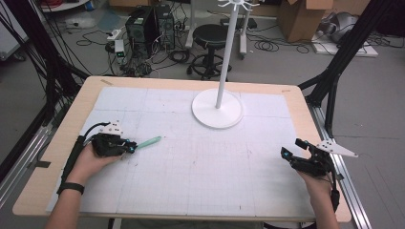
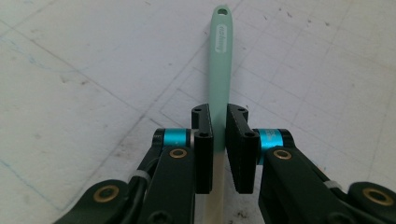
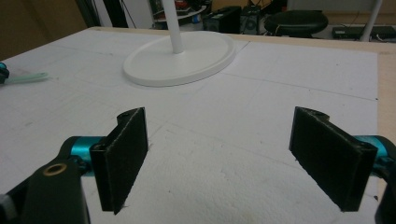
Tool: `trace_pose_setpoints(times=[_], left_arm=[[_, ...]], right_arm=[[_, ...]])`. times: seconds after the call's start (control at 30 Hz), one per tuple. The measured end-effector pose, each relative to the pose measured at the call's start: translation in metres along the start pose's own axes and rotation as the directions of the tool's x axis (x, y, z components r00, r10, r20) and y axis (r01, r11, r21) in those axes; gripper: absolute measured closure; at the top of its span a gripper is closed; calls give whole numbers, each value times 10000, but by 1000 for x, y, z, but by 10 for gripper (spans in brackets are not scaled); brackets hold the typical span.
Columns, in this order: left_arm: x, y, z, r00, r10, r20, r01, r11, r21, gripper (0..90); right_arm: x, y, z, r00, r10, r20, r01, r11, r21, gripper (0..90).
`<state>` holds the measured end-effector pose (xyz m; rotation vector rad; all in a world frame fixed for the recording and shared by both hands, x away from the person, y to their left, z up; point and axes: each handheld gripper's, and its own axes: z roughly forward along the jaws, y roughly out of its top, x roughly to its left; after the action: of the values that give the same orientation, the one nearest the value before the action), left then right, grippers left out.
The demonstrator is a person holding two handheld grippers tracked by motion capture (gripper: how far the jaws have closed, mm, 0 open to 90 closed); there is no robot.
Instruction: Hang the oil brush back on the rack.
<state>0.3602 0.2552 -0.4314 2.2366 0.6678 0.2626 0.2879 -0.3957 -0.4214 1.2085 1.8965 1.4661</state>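
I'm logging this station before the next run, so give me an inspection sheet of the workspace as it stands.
Surface: wooden table under a white gridded mat, faintly smudged.
Job's things: mint-green utensil handle lying flat; white stand upright on its round base.
Clutter: nothing seen on the mat.
Grippers: left gripper shut on the handle; right gripper open, holding nothing.
Cables: black cable trailing from the left gripper.
Surroundings: stool, computer towers, floor wiring, cardboard box.
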Motion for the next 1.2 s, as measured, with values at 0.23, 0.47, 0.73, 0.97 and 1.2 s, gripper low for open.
trace_pose_setpoints(times=[0.23, 0.47, 0.73, 0.97, 1.2], left_arm=[[2, 4, -11, 9983, -416, -410, 377, 9951, -916, 818], [1, 10, -20, 9954, -747, -594, 624, 9802, -1877, 817], [-3, 34, -33, 9945, -881, -574, 661, 9484, -3100, 818], [-5, 62, -38, 9923, -976, -759, 595, 9152, -3987, 817], [-7, 91, -40, 9899, -1123, -866, 554, 8684, -4928, 817]], right_arm=[[0, 0, 0, 10000, -10, 2, 10, 10000, -8, 189], [0, 0, 0, 10000, 20, -12, -20, 10000, -24, 190], [0, 0, 0, 10000, 29, -10, -29, 10000, -12, 190], [-1, 0, -1, 10000, 32, 32, -32, 10000, -34, 190], [-3, 0, -2, 10000, 42, 39, -42, 10000, -60, 190]])
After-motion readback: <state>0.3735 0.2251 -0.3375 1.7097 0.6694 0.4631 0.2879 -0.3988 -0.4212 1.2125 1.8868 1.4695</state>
